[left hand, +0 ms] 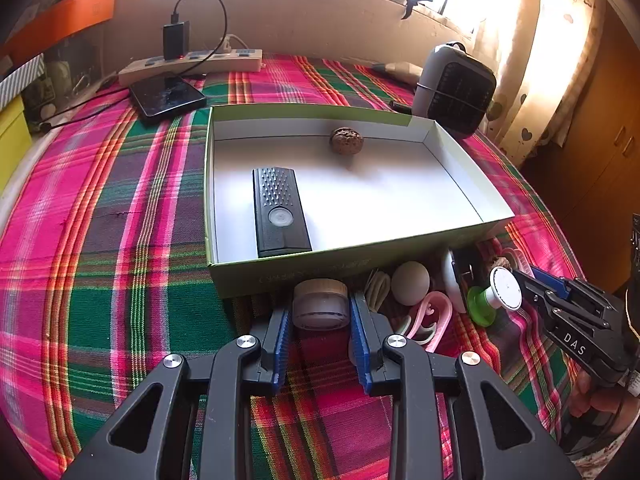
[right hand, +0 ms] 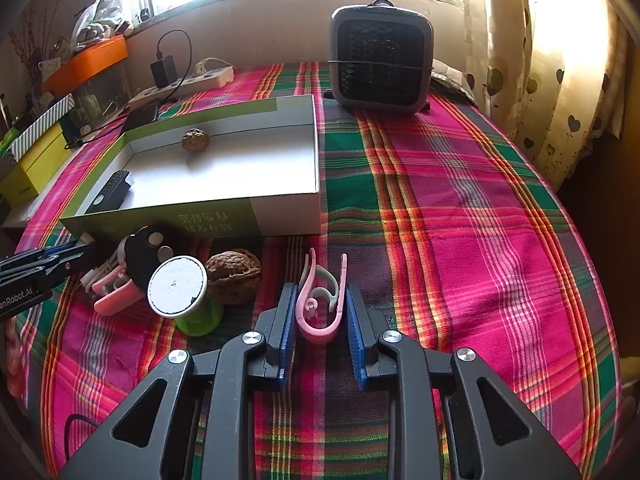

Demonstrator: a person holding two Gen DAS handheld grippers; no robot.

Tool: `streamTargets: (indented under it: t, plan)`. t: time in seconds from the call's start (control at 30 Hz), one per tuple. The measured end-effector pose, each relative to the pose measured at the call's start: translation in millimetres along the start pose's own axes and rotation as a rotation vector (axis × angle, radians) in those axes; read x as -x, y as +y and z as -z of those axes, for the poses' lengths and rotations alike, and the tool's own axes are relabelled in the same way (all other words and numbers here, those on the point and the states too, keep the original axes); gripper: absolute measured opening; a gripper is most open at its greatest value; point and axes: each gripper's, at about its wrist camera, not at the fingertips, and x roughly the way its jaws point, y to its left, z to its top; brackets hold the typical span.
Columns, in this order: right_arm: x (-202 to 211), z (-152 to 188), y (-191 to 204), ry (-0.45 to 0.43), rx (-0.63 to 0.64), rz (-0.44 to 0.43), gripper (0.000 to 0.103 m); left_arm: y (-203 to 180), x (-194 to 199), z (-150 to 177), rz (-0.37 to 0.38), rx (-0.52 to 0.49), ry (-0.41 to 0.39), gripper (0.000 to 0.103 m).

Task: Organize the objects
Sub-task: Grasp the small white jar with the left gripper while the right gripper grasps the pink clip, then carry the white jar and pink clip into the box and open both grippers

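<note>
A green-sided open box (left hand: 224,148) with a white floor holds a black remote (left hand: 278,210) and a walnut (left hand: 346,141). My left gripper (left hand: 320,314) has its blue pads on both sides of a small glass jar with a wooden lid (left hand: 320,304), just in front of the box. My right gripper (right hand: 320,306) has its pads around a pink and white clip (right hand: 322,300) on the cloth. Beside it lie a second walnut (right hand: 234,276), a green spool with a white round top (right hand: 180,292), a black fob (right hand: 146,254) and more pink clips (right hand: 114,294).
A plaid cloth (right hand: 460,220) covers the table. A grey fan heater (right hand: 382,60) stands behind the box. A power strip (left hand: 192,65), a charger and a black phone (left hand: 168,96) lie at the back left. Orange and yellow boxes stand at the left edge. Curtains hang at the right.
</note>
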Motion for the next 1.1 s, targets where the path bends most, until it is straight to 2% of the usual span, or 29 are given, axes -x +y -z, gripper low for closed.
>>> streamTargets:
  t: [0.53, 1.1]
  plan:
    - [1.1, 0.9, -0.1, 0.0, -0.002, -0.01, 0.025, 0.4, 3.3, 0.3, -0.003, 0.007, 0.005, 0.025]
    - [18.5, -7.2, 1.4, -0.045, 0.007, -0.028, 0.024, -7.6, 22.0, -7.0, 0.013, -0.009, -0.038, 0.025]
